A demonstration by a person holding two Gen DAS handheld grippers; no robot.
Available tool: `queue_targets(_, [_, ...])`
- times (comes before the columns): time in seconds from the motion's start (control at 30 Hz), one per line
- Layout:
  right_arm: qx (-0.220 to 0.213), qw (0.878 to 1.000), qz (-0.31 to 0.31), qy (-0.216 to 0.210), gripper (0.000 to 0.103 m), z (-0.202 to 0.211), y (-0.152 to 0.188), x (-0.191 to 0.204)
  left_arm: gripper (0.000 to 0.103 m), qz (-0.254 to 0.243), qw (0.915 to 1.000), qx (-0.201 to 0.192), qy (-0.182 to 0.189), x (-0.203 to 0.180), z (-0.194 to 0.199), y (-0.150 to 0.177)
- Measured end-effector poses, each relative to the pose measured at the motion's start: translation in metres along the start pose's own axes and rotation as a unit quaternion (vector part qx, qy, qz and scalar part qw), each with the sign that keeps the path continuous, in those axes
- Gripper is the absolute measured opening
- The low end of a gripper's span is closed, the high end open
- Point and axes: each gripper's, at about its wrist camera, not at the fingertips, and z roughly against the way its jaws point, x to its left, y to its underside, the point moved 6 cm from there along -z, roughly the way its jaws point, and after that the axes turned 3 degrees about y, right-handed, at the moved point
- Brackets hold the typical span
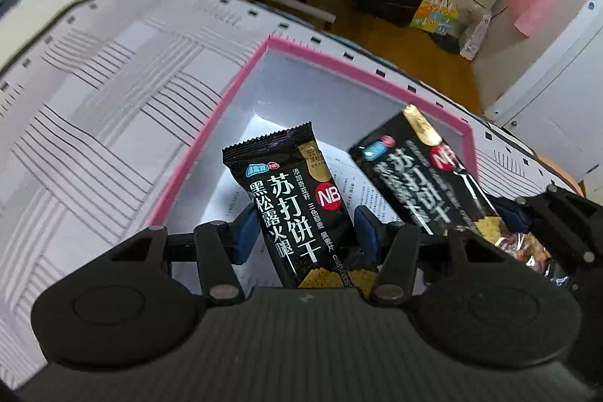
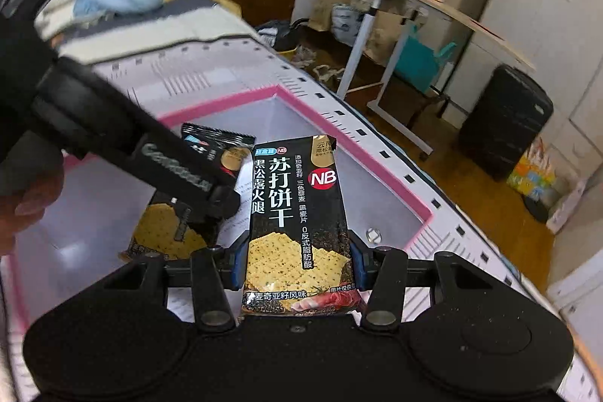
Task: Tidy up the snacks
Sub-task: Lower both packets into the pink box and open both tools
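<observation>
**Two cracker packs held over the pink-rimmed box, neither released yet**

A work surface covered w/ a patterned white-grey mat [image 1: 94, 93] is seen, and on it a white box w/ pink rim [image 1: 211, 123]. Inside the box only printed paper sheets [image 1: 226, 202] are visible on the floor; no snack is seen lying loose there, so the sorting is judged early or mid-way, w/ both drops not yet made. How many snacks remain elsewhere cannot be told.

Left gripper [image 1: 305, 232]: jaws partly closed, blue pads pressed on both long edges of a black soda-cracker pack [image 1: 297, 210]. The pack is held upright-ish betw. the fingers, its top end pointing out over the box interior, near the box's left wall.

Right gripper [image 2: 297, 262]: same partial closure, pads clamped on the sides of a second cracker pack [image 2: 297, 213], also poised above the box opening, nearer the right rim. In the left view this pack appears blurred, just beside the first, not touching as far as can be told.

Next step is judged to be lowering and release into the box.
</observation>
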Motion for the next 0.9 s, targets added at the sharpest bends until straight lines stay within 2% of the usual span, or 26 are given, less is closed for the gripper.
queue_targets(0.07, [0.009, 1.0, 0.022, -0.011, 0.055, -0.011, -0.001, 0.005, 0.053, 0.005, 0.9999, 0.013, -0.001, 0.004, -0.012, 0.003])
queue_targets(0.23, [0.043, 0.997, 0.063, -0.015, 0.055, -0.036, -0.002, 0.015, 0.053, -0.003, 0.9991, 0.024, -0.036, 0.009, -0.036, 0.007])
queue_targets(0.33, [0.061, 0.996, 0.067, -0.019, 0.055, -0.049, -0.002, 0.016, 0.054, 0.017, 0.9981, 0.048, -0.034, 0.014, -0.048, 0.007])
queue_targets(0.4, [0.069, 0.995, 0.064, -0.021, 0.055, -0.053, -0.004, 0.015, 0.054, 0.031, 0.9962, 0.079, -0.02, 0.016, -0.058, 0.006])
queue_targets(0.47, [0.067, 0.996, 0.05, -0.025, 0.065, -0.051, -0.008, 0.013, 0.052, 0.059, 0.9943, 0.088, -0.01, 0.022, -0.062, 0.004])
queue_targets(0.67, [0.075, 0.996, 0.047, -0.024, 0.069, -0.038, 0.001, 0.02, 0.056, 0.051, 0.9945, 0.092, 0.002, 0.025, -0.058, 0.004])
queue_targets(0.9, [0.051, 0.999, 0.014, -0.003, 0.069, -0.005, 0.004, 0.017, 0.056, 0.0, 0.9969, 0.077, 0.016, 0.016, -0.018, 0.007])
